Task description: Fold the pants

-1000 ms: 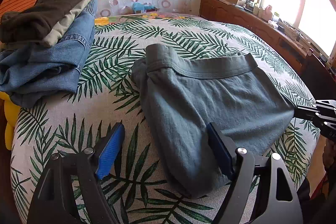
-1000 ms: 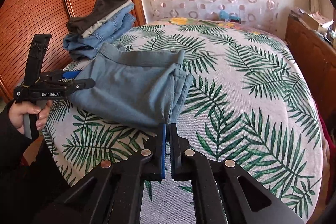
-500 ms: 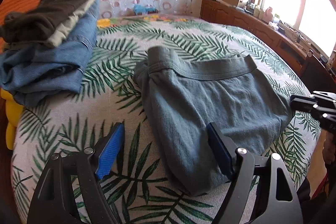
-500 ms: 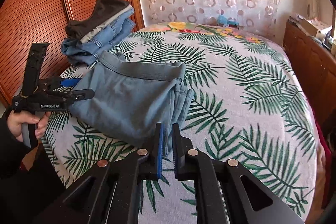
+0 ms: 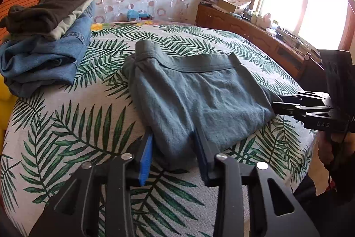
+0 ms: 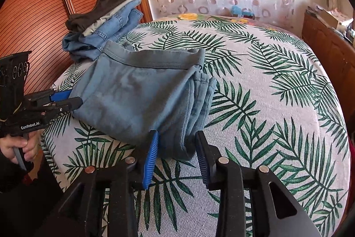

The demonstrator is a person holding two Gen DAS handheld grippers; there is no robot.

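While the folded pants [image 5: 199,101] lay on the bed [image 5: 66,126], your left gripper [image 5: 174,161] and right gripper [image 6: 176,152] stood spread, seemingly straddling opposite corners.

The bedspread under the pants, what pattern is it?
Green palm fronds on a pale grey bedspread, clearest in the right wrist view.

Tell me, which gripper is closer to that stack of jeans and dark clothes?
Left. The left gripper straddles the pants corner on the side toward the clothes stack; the right gripper is at the pants' opposite corner, away from the stack.
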